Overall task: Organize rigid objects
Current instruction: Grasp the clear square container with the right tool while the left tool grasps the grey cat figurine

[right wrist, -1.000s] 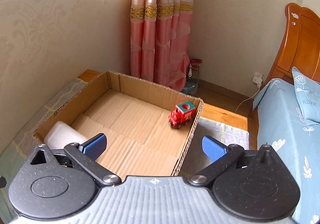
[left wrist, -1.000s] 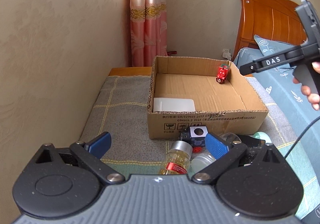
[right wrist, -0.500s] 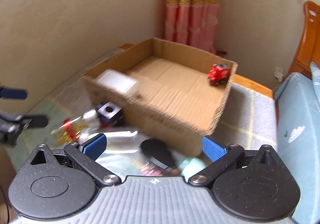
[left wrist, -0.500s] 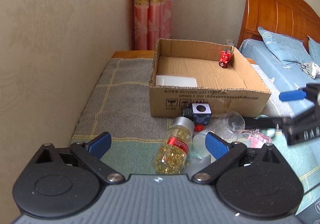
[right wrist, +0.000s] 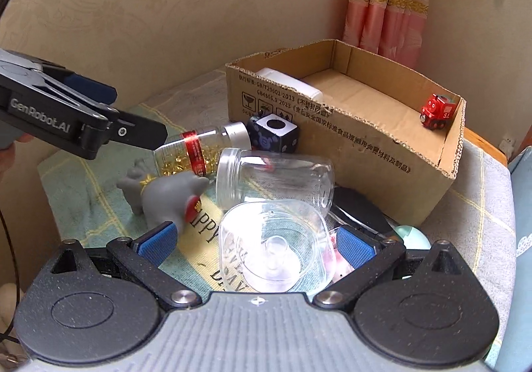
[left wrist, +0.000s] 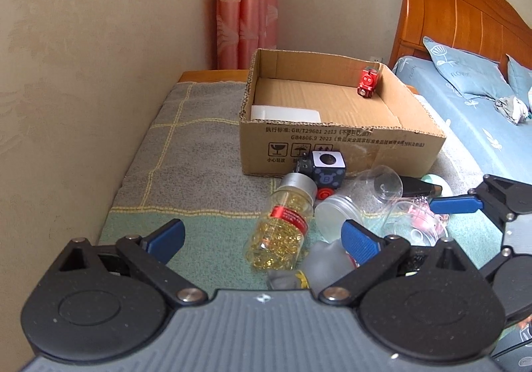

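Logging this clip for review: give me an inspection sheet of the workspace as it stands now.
Surface: grey-green blanket, bare on its left.
Job's things: cardboard box holds red toy train and white box; capsule bottle, clear jar, dark cube, grey figurine and clear square container lie in front.
Clutter: black item, partly hidden.
Grippers: left gripper open; right gripper open around the square container.
Cables: nothing seen.
Surroundings: wall, pink curtain, bed.

Blanket-covered bench [left wrist: 206, 172], perhaps wooden: cardboard box [left wrist: 339, 152], pill bottle [left wrist: 282, 222], clear jar [right wrist: 276, 179].
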Tool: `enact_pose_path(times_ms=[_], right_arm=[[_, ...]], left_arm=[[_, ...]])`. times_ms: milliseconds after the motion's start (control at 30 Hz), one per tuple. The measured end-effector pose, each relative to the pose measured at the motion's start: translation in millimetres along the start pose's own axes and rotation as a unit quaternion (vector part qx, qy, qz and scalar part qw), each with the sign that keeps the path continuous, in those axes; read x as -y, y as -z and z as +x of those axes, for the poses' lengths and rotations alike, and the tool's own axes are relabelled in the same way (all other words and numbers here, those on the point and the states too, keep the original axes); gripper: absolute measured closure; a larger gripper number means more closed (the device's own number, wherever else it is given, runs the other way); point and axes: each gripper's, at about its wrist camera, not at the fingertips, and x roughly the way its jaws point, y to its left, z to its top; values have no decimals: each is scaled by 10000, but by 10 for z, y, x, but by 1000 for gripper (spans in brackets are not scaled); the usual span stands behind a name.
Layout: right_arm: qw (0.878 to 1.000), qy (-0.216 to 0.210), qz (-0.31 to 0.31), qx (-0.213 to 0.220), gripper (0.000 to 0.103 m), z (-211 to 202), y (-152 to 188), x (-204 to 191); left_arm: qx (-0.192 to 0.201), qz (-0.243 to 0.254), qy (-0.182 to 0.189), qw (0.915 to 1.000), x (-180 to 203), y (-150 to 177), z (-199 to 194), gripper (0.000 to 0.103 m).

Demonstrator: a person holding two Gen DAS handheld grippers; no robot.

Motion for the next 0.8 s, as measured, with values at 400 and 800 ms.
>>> enact_pose_path(times_ms=[400, 800], right_arm=[[9987, -341, 282, -247, 0, -55, 260, -91], [9990, 98, 360, -261, 0, -112, 577, -143]], left_arm=[[-208, 435, 267, 9985, 163, 133, 214, 3], [-394, 410, 447, 9974, 173, 302, 379, 3]])
